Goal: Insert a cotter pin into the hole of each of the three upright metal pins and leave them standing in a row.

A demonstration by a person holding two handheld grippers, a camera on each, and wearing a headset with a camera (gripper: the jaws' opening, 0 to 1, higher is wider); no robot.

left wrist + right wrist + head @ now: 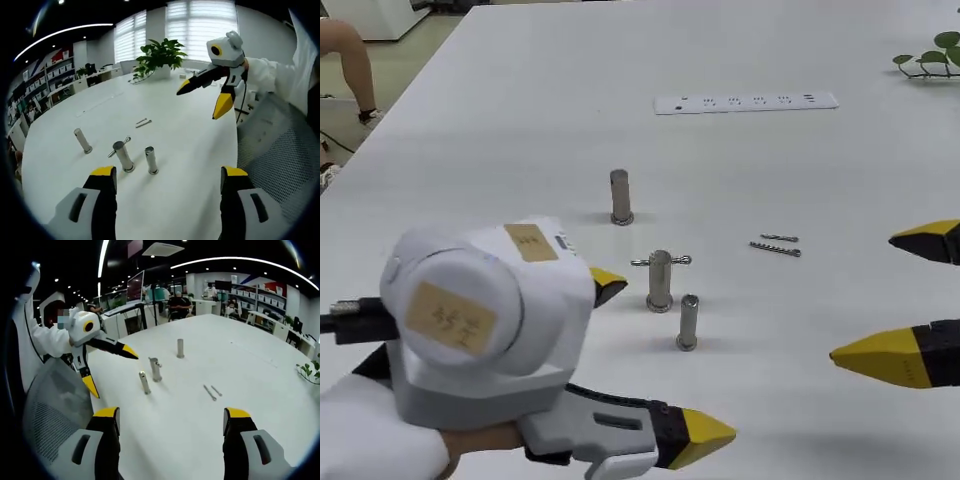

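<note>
Three upright metal pins stand on the white table. The far pin (620, 196) (82, 141) (180, 348) and the near pin (688, 322) (151, 160) (144, 382) are bare. The middle pin (660, 280) (122, 156) (155, 369) has a cotter pin (660, 261) through its top. Two loose cotter pins (775, 245) (142, 122) (212, 391) lie to the right of the pins. My left gripper (657, 358) (168, 175) (115, 375) is open and empty, just left of the pins. My right gripper (865, 295) (171, 415) (212, 92) is open and empty at the right edge.
A white power strip (747, 102) lies at the back of the table. A potted plant (930, 60) (160, 55) stands at the far right end. A grey mesh chair (280, 150) (55, 405) sits by the table's near edge. People sit at desks far behind.
</note>
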